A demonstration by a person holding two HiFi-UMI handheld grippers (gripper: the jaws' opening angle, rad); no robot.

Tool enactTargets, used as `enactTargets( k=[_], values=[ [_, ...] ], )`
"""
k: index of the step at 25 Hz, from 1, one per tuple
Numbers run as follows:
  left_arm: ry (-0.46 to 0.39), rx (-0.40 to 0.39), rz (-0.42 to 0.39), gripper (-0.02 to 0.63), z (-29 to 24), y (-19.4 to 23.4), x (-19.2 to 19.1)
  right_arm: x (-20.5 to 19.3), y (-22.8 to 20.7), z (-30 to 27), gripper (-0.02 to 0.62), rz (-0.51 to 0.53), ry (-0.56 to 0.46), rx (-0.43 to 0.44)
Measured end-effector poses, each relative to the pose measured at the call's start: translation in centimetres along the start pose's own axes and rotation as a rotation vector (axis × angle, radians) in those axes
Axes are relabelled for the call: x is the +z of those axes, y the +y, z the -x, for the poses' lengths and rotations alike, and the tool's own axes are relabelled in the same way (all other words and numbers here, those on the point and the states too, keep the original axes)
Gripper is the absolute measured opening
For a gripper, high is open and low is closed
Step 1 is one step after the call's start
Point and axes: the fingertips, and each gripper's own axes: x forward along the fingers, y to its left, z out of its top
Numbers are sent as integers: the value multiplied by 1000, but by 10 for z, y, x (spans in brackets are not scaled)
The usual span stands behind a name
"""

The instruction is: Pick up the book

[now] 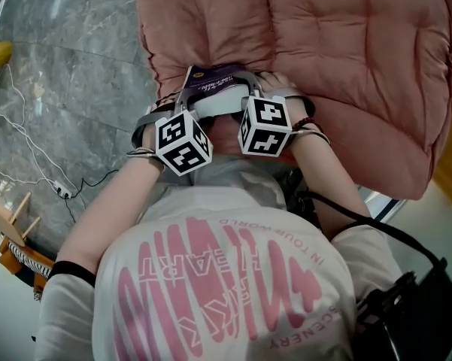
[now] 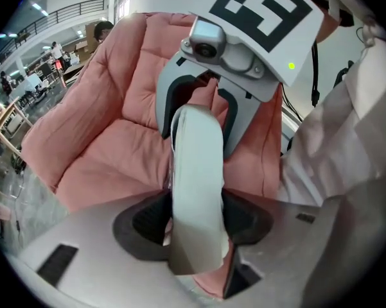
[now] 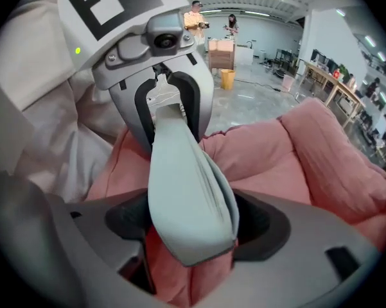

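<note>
1. Book (image 1: 210, 81): purple cover, pale edges. It sits at the front edge of the pink cushion (image 1: 346, 66), spanning both grippers. Whether it rests on the cushion or clears it cannot be told.
2. Left gripper (image 1: 184, 102): jaws pinching the book's near-left end, pointing steeply down.
3. Right gripper (image 1: 250, 96): jaws pinching the opposite end. The 2-sided hold likely keeps the bending book level.
4. Clearance: cushion behind and to the right, grey floor (image 1: 75, 66) to the left. The freest path appears to be straight up.
</note>
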Motion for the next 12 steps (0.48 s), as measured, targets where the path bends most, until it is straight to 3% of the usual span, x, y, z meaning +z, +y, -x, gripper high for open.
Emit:
enactTargets(
  k=[8,12],
  values=[
    [-66,-19,22,236,2,-7,-4,6,12,-13,365,-13,-36,70],
    [-68,-17,33,235,-9,-4,-7,2,6,-23,310,-26,-59,45]
  ],
)
